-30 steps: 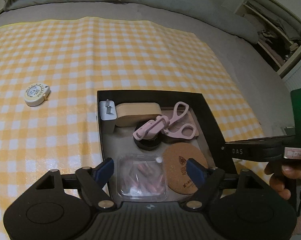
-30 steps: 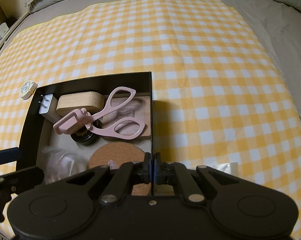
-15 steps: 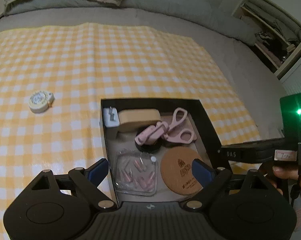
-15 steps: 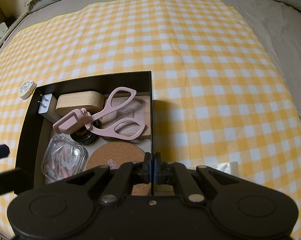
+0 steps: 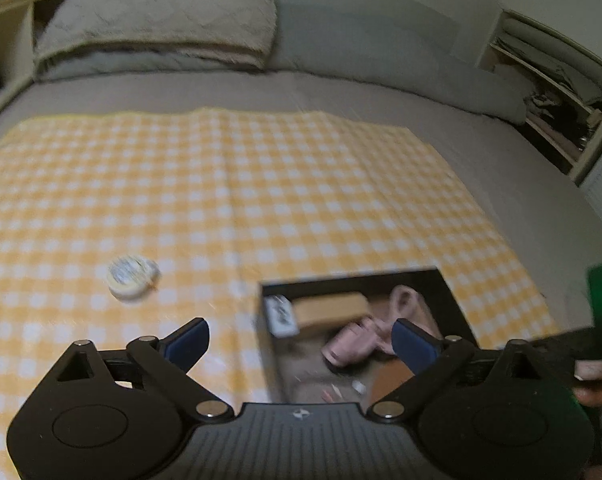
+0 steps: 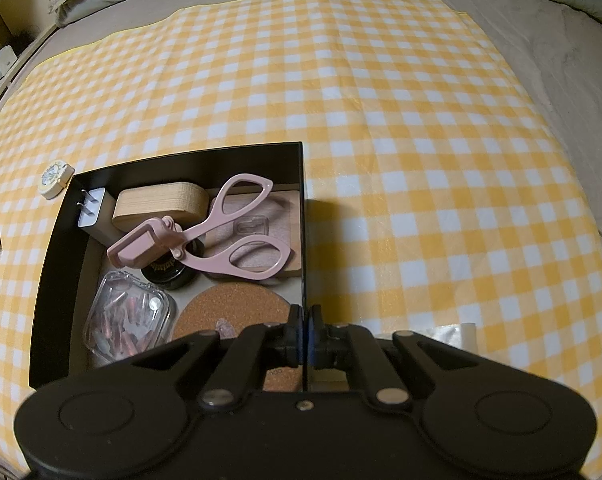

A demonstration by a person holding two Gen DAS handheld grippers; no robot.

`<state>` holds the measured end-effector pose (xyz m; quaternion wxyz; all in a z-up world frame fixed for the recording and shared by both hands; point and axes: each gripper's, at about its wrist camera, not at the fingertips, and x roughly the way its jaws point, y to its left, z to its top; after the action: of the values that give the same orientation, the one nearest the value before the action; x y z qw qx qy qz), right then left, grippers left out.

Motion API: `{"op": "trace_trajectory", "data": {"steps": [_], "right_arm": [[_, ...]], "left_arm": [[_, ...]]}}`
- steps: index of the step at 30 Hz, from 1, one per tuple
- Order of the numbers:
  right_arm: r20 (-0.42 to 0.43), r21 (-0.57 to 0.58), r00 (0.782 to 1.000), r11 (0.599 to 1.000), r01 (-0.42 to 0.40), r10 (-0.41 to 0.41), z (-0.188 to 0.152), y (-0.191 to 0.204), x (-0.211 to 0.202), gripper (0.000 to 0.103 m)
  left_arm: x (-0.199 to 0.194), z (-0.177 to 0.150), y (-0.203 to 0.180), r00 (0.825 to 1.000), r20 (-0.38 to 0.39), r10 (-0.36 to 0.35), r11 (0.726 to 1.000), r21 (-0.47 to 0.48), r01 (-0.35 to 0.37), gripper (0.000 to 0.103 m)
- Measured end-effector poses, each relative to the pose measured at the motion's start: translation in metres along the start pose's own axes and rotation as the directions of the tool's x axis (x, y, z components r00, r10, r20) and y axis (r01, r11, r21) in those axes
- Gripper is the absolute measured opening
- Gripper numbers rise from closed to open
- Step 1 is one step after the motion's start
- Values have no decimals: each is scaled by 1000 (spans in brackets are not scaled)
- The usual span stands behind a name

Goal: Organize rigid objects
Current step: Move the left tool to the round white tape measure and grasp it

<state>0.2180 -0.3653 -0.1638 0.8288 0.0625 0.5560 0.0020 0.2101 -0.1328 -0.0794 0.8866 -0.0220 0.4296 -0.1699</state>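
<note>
A black box (image 6: 303,184) on the yellow checked cloth holds pink scissors (image 6: 221,236), a wooden block (image 6: 161,204), a white plug (image 6: 91,212), a cork coaster (image 6: 233,312) and a clear case of pink pieces (image 6: 129,316). My right gripper (image 6: 306,336) is shut on the box's right wall near its front corner. My left gripper (image 5: 297,340) is open and empty, raised over the box's left edge (image 5: 267,336). A round cream tape measure (image 5: 133,282) lies on the cloth, left of the box; it also shows in the right wrist view (image 6: 55,178).
A grey bed surface and a pillow (image 5: 157,20) lie beyond the cloth. Shelves (image 5: 557,92) stand at the far right. A small clear packet (image 6: 455,334) lies on the cloth right of my right gripper.
My left gripper has pulled back, up and left from over the clear case in the box, staying open. The right gripper has kept its hold on the box wall.
</note>
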Motion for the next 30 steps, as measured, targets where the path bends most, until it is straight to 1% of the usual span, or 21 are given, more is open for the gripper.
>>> {"op": "trace_trajectory", "data": {"steps": [3, 6, 9, 12, 17, 21, 24, 30], "right_arm": [[1, 1, 1000, 1000, -6, 6, -1, -1, 0, 3], [1, 1, 1000, 1000, -6, 6, -1, -1, 0, 4], [2, -2, 1000, 1000, -7, 7, -1, -1, 0, 4], [2, -1, 1000, 1000, -11, 11, -2, -2, -1, 4], [4, -3, 1000, 1000, -14, 14, -3, -2, -3, 4], [6, -8, 1000, 1000, -17, 17, -4, -2, -4, 4], [8, -14, 1000, 1000, -17, 18, -4, -1, -5, 4], [10, -13, 1000, 1000, -26, 26, -4, -3, -6, 4]], "left_arm": [[0, 7, 10, 999, 36, 38, 999, 4, -38, 103], [2, 15, 24, 996, 62, 67, 998, -7, -67, 103], [5, 21, 36, 989, 92, 117, 993, 8, -118, 103], [12, 26, 47, 982, 106, 155, 987, 15, -157, 103], [31, 33, 71, 977, 83, 199, 979, 18, -201, 103], [45, 36, 95, 964, 65, 256, 966, 19, -258, 103], [56, 39, 115, 956, 43, 291, 957, -5, -291, 103], [80, 38, 142, 950, -1, 311, 950, -23, -311, 103]]}}
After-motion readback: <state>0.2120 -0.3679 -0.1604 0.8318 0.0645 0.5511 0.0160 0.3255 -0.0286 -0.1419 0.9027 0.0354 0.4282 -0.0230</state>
